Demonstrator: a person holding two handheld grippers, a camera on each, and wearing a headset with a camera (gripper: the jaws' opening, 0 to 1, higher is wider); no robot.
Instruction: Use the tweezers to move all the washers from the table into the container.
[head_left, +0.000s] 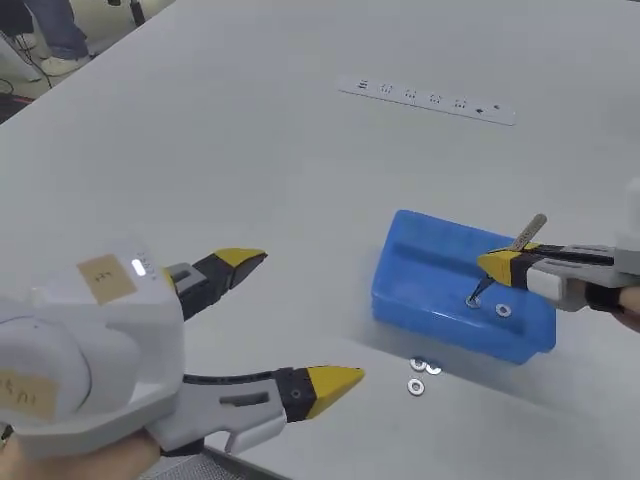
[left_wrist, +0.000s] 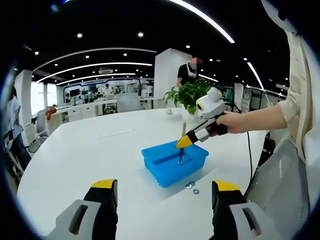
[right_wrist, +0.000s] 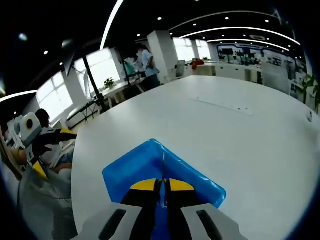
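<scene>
The right tool (head_left: 492, 266) is seen closed on the tweezers (head_left: 530, 230), its yellow-tipped jaws pressed together around the shaft in the right gripper view (right_wrist: 162, 186). The tweezer tips are pointed down into the blue container (head_left: 430, 315), at or just above its floor, and it cannot be told whether anything is pinched between them. One washer (head_left: 503, 311) is seen lying on the container floor, just beside the tips, so at least one transfer is judged to be done. A small group of washers (head_left: 418, 366) is found on the tabletop (head_left: 250, 150), just outside the near wall of the container; three can be made out in the head view, two of them touching or nearly so and the third just beside them. These are judged to be what is left, so the task is taken to be at an early or middle stage, with several more pick-and-drop rounds needed. The left tool (head_left: 295, 320) is held wide open with nothing between its jaws, above the tabletop and well apart from the container. A white power strip (head_left: 425, 100) is seen lying farther back, apart from the work
</scene>
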